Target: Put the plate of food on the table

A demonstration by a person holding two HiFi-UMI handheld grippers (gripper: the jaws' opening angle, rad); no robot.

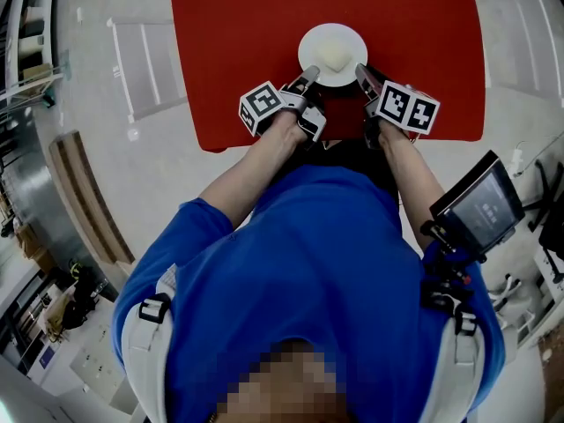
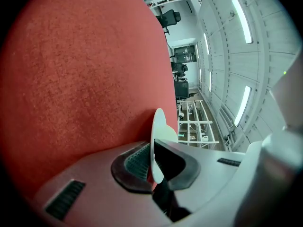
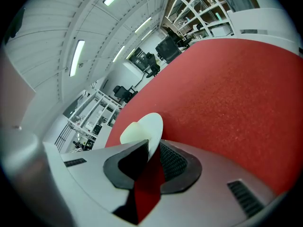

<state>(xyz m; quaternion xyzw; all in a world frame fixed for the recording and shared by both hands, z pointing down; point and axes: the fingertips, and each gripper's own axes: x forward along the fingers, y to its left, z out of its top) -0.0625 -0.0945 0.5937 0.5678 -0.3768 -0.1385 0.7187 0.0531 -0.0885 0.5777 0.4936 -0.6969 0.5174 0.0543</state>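
Around you lies a pale floor (image 1: 84,161). White metal racks (image 2: 194,124) and black office chairs (image 2: 169,18) stand farther back, under long light strips (image 2: 240,13) on a white panelled ceiling (image 2: 222,56).

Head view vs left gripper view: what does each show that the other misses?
Only the head view: the right tongs shut on the plate's opposite rim, and the person's blue shirt. Only the left gripper view: white shelving racks and ceiling light strips. Both: the left tongs shut on the white plate's rim, plus the red table.
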